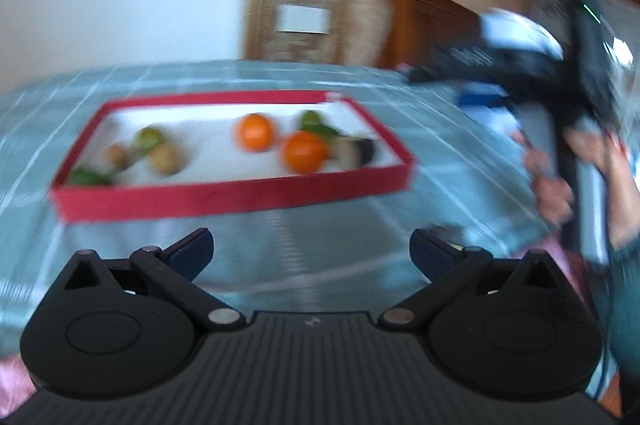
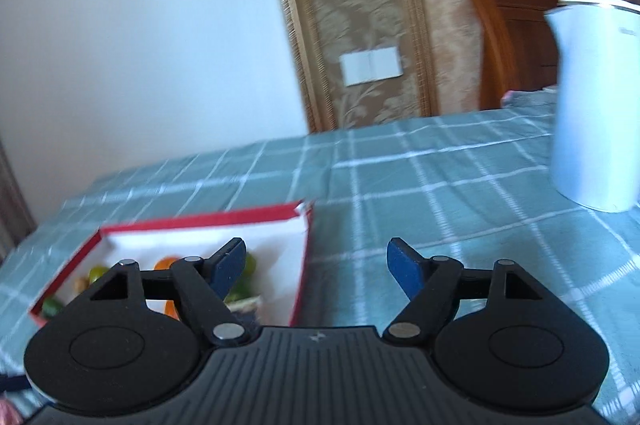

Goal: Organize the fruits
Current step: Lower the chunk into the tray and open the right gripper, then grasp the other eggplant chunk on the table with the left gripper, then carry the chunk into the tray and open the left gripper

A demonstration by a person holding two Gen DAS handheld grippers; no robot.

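Observation:
A red box (image 1: pixel 224 199) with a white inside lies on the checked cloth. In it are two oranges (image 1: pixel 256 132) (image 1: pixel 305 152), green fruits (image 1: pixel 149 137) (image 1: pixel 312 121), two brown kiwis (image 1: pixel 165 158) and a dark item (image 1: pixel 358 151). My left gripper (image 1: pixel 311 251) is open and empty, in front of the box. My right gripper (image 2: pixel 316 267) is open and empty, above the box's right end (image 2: pixel 302 265); it also shows in the left wrist view (image 1: pixel 560 85), held in a hand. The left wrist view is blurred.
A white kettle (image 2: pixel 596 105) stands on the green checked tablecloth (image 2: pixel 440 185) at the right. A wallpapered wall with a white switch plate (image 2: pixel 370 65) and a wooden door (image 2: pixel 516 45) are behind the table.

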